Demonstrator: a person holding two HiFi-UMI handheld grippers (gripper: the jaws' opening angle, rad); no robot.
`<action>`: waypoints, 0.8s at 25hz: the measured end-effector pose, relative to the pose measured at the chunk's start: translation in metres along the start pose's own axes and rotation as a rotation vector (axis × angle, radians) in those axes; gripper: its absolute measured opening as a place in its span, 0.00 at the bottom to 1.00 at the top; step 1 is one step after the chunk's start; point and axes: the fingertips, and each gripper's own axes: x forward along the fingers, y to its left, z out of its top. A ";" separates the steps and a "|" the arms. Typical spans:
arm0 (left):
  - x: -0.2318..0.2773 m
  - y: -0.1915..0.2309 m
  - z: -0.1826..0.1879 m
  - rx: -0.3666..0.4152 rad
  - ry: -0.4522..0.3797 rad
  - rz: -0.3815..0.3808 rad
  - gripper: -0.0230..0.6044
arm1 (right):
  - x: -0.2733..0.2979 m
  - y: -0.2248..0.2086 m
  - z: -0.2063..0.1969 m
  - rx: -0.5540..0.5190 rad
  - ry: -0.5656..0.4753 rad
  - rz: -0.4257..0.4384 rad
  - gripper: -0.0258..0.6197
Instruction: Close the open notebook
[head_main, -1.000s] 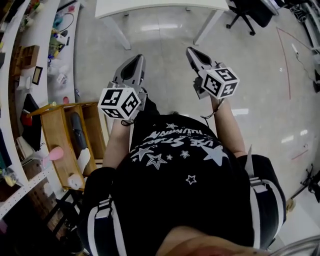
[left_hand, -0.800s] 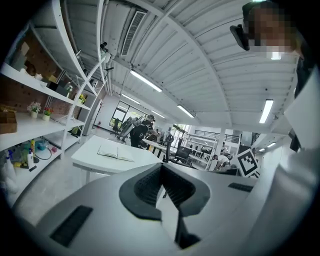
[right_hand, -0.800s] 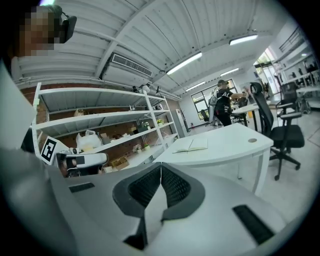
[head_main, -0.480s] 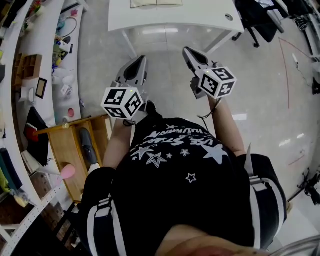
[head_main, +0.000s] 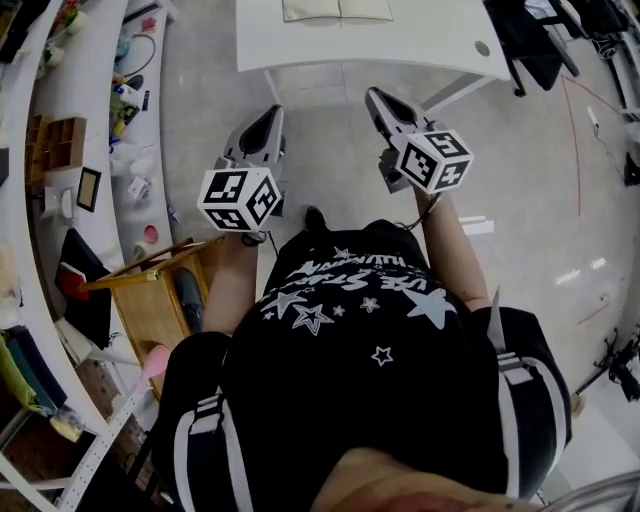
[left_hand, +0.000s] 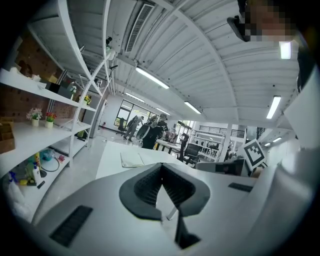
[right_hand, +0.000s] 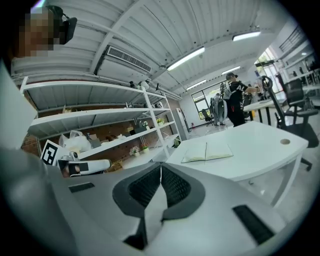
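An open notebook (head_main: 338, 10) with pale pages lies flat on a white table (head_main: 300, 45) at the top of the head view. It also shows in the right gripper view as the notebook (right_hand: 207, 152) and in the left gripper view as the notebook (left_hand: 132, 159). My left gripper (head_main: 272, 115) and right gripper (head_main: 376, 97) are held in the air short of the table, both pointing toward it. Both are shut with nothing between the jaws, left gripper (left_hand: 161, 166), right gripper (right_hand: 160, 166).
White shelving (head_main: 70, 120) with small items runs along the left. A wooden crate (head_main: 150, 300) stands by my left side. Black office chairs (head_main: 540, 40) stand beyond the table's right end. Glossy floor (head_main: 520, 180) spreads to the right. People stand far off (right_hand: 235, 97).
Both grippers and I have moved forward toward the table. The table and notebook have come further into the head view; the shelf items and crate have slid back.
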 end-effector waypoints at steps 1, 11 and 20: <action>0.002 0.004 0.002 0.013 0.003 0.002 0.05 | 0.003 0.000 0.000 -0.007 0.002 -0.015 0.05; 0.027 0.034 0.008 0.010 0.009 0.040 0.05 | 0.034 -0.023 0.004 -0.007 0.014 -0.028 0.05; 0.084 0.080 0.031 0.013 0.003 0.115 0.05 | 0.127 -0.055 0.042 -0.035 0.030 0.050 0.05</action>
